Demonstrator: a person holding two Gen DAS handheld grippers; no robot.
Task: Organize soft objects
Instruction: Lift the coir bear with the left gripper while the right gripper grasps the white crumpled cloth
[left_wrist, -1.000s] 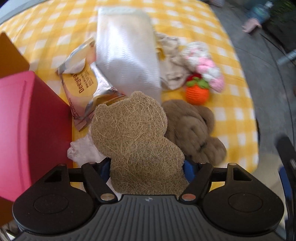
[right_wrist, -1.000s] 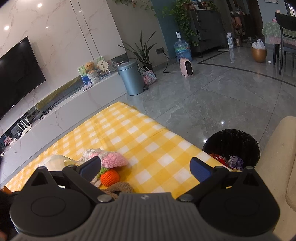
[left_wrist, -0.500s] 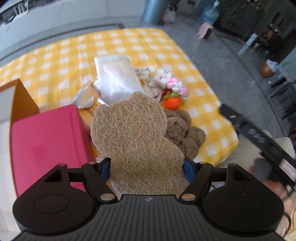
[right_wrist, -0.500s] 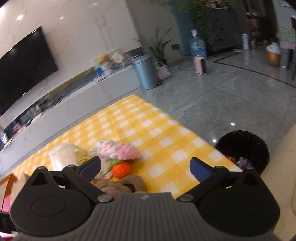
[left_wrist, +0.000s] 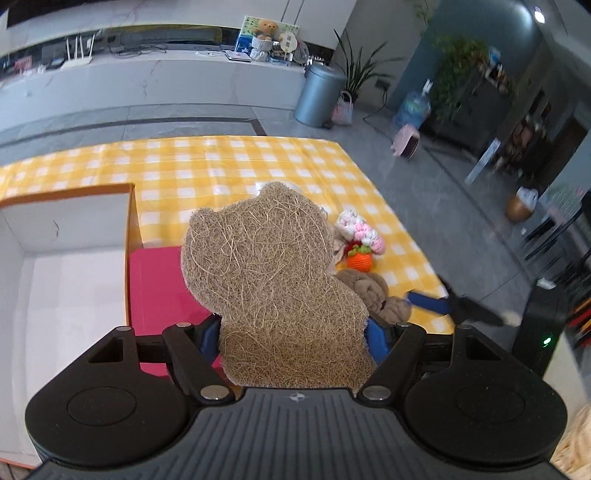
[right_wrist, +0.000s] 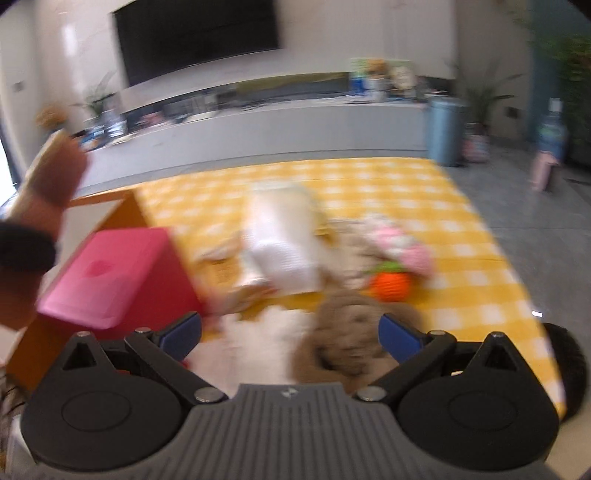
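Far left: the open box (left_wrist: 66, 266) with white lining stands on the yellow-checked bench (left_wrist: 229, 162); a pink block (left_wrist: 162, 291) lies just beside its right wall. Your left gripper (left_wrist: 293, 338) is raised above the bench and pitched toward the room, fingers (left_wrist: 375, 334) clenched on the bear-shaped fibre pad (left_wrist: 273, 280), which stands upright between them. Right of the pad: the brown plush (left_wrist: 369, 291), orange knit ball (left_wrist: 359, 260) and pink-white knit toy (left_wrist: 360, 230) lie clustered on the bench. Your right gripper (right_wrist: 290, 332) hovers low over the brown plush (right_wrist: 351, 332), fingers (right_wrist: 400, 338) spread wide, holding nothing; this view is motion-blurred.
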